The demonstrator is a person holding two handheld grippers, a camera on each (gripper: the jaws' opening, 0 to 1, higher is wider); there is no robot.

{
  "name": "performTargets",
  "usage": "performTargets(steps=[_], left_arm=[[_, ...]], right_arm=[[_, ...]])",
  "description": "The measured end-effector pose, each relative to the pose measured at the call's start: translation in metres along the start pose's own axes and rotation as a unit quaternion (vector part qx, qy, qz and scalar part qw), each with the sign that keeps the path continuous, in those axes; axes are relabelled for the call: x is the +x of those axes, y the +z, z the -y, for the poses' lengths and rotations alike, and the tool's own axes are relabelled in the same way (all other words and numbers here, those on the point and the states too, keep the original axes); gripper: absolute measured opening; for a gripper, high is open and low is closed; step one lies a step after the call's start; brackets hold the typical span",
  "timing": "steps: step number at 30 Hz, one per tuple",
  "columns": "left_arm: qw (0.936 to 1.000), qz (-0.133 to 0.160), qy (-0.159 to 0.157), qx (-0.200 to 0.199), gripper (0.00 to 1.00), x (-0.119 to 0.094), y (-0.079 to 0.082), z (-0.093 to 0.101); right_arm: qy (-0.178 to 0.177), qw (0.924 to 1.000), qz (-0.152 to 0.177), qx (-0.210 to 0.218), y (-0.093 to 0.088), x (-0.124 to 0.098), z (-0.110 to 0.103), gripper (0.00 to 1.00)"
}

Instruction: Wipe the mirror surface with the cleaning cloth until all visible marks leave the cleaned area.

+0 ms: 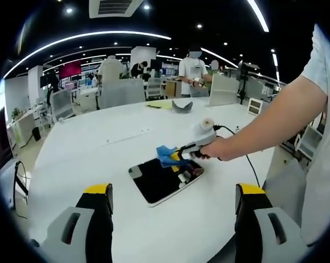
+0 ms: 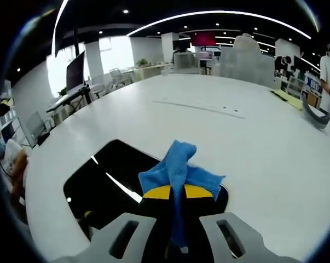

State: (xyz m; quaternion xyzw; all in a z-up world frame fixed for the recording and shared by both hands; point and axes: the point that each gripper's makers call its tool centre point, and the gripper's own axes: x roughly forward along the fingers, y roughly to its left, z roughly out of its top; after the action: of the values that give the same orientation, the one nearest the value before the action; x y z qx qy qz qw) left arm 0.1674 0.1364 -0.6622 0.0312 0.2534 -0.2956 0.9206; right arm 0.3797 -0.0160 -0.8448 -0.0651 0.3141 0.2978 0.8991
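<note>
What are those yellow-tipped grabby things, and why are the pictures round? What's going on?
A person holds a two-fingered grabber in each hand. Each grabber carries a wide-eyed camera, which makes the pictures round. In the left gripper view, the left gripper hangs open over the white table, and you can see the person's hand working the right gripper. In the right gripper view, that gripper pinches a blue cloth over a dark, shiny mirror lying flat on the table. The job is wiping the mirror clean.

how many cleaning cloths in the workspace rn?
1. The blue cloth is pinched in the right gripper, bunched over the mirror near its edge on the white table. Others could be outside both views.
</note>
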Motion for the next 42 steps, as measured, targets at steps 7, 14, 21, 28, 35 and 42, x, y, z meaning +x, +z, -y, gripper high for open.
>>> performTargets(steps=[7,14,21,28,35,42], left_arm=[[1.0000,0.002,0.007,-0.002,0.94,-0.004,0.003,0.001],[1.0000,0.005,0.007,0.001,0.94,-0.006,0.005,0.004],[0.9999,0.010,0.010,0.002,0.94,-0.010,0.007,0.007],[0.9998,0.011,0.016,-0.005,0.95,-0.018,0.004,0.007],[0.9996,0.015,0.023,-0.010,0.95,-0.022,0.002,0.009],[0.9996,0.016,0.023,-0.008,0.95,-0.026,0.001,0.016]], right_arm=[[0.016,0.9999,-0.001,-0.005,0.001,0.001,-0.009,0.02],[0.028,0.9995,-0.004,-0.015,-0.003,-0.002,-0.020,0.02],[0.037,0.9991,-0.006,-0.021,-0.007,-0.006,-0.028,0.02],[0.041,0.9991,-0.004,-0.012,-0.009,-0.008,-0.034,0.02],[0.047,0.9987,-0.007,-0.018,-0.012,-0.012,-0.040,0.02],[0.053,0.9983,-0.010,-0.022,-0.019,-0.018,-0.049,0.02]])
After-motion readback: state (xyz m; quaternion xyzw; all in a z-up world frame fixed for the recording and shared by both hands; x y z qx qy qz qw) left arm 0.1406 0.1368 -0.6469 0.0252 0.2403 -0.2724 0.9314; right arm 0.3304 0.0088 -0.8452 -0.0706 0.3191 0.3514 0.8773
